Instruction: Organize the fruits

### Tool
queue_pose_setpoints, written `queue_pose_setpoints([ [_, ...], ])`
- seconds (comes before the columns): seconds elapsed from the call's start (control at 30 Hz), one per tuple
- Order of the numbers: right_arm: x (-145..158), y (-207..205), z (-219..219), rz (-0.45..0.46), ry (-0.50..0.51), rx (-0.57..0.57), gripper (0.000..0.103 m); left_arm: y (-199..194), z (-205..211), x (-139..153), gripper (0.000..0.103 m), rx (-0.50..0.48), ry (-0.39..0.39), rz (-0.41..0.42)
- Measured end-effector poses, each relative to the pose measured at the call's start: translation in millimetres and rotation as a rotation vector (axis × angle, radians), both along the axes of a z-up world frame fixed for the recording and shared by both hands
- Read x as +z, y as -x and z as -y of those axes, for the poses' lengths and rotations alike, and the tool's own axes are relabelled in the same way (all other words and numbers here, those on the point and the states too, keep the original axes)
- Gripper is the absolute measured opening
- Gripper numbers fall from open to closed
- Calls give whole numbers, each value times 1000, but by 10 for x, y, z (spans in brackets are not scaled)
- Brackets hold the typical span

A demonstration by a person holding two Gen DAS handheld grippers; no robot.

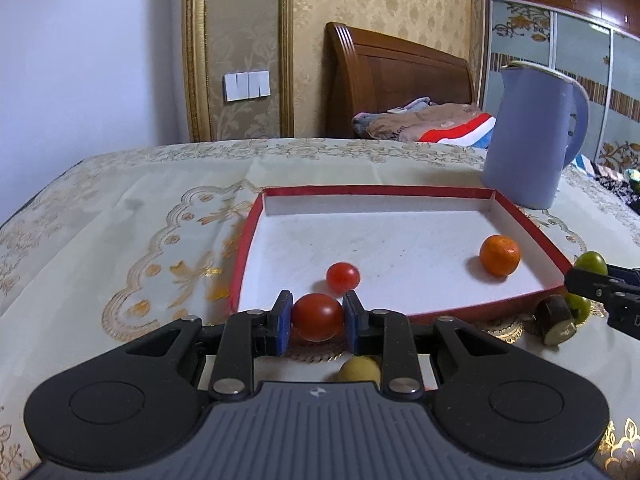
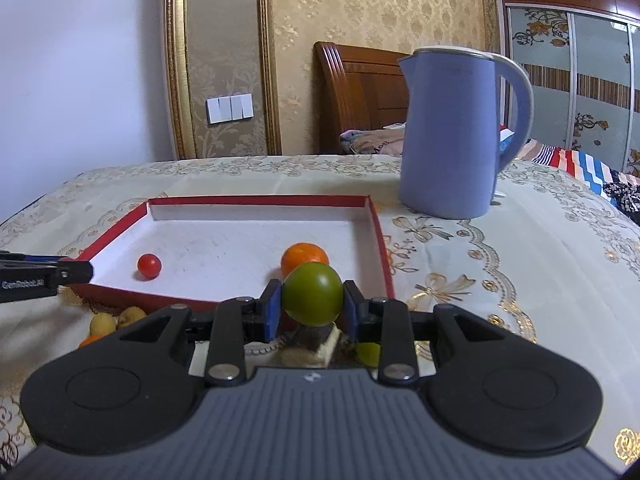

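My left gripper [image 1: 316, 318] is shut on a dark red tomato [image 1: 317, 317], held just in front of the near rim of the red tray [image 1: 400, 190]. Inside the tray lie a small red tomato [image 1: 343, 277] and an orange [image 1: 499, 255]. My right gripper [image 2: 312, 300] is shut on a green fruit [image 2: 312, 294], above the table near the tray's [image 2: 256, 201] front right corner. The orange [image 2: 301, 255] sits behind that fruit and the small tomato [image 2: 149, 266] rests at the tray's left. The right gripper [image 1: 586, 280] shows at the left wrist view's right edge with the green fruit [image 1: 592, 262].
A blue kettle [image 2: 452, 132] stands behind the tray's right corner. Loose on the cloth lie an eggplant piece [image 1: 556, 320], a green fruit [image 1: 577, 305], a yellow fruit [image 1: 359, 369] and more yellow fruits [image 2: 116, 320]. A bed headboard [image 1: 400, 80] is behind the table.
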State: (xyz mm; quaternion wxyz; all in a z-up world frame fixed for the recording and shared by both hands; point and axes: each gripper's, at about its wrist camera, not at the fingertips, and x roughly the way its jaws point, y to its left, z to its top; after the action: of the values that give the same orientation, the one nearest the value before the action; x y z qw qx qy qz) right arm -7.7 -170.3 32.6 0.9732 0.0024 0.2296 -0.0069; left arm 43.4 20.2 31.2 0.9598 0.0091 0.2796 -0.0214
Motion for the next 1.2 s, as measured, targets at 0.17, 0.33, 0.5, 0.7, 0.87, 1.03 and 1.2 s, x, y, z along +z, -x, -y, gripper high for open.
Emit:
queue_pose_setpoints([
  [0.17, -29, -161, -52, -11, 16, -8, 30, -165, 58, -36, 26, 12, 2, -17],
  [0.33, -83, -357, -101, -45, 17, -5, 30, -306, 88, -98, 26, 19, 1, -43],
  [0.5, -181, -550, -116, -111, -3, 8, 30, -405, 133, -189, 26, 24, -20, -73],
  [0.7, -268, -705, -149, -152, 8, 0, 30, -500, 119, -249, 26, 32, 0, -102],
  [0.87, -303, -839, -193, -167, 16, -1, 31, -573, 145, -294, 27, 42, -12, -113],
  [1.03, -330, -936, -213, -165, 30, -18, 30, -665, 165, -314, 27, 58, -16, -110],
  [1.2, -336, -1049, -188, -163, 22, -43, 30, -751, 166, -317, 26, 71, -15, -104],
])
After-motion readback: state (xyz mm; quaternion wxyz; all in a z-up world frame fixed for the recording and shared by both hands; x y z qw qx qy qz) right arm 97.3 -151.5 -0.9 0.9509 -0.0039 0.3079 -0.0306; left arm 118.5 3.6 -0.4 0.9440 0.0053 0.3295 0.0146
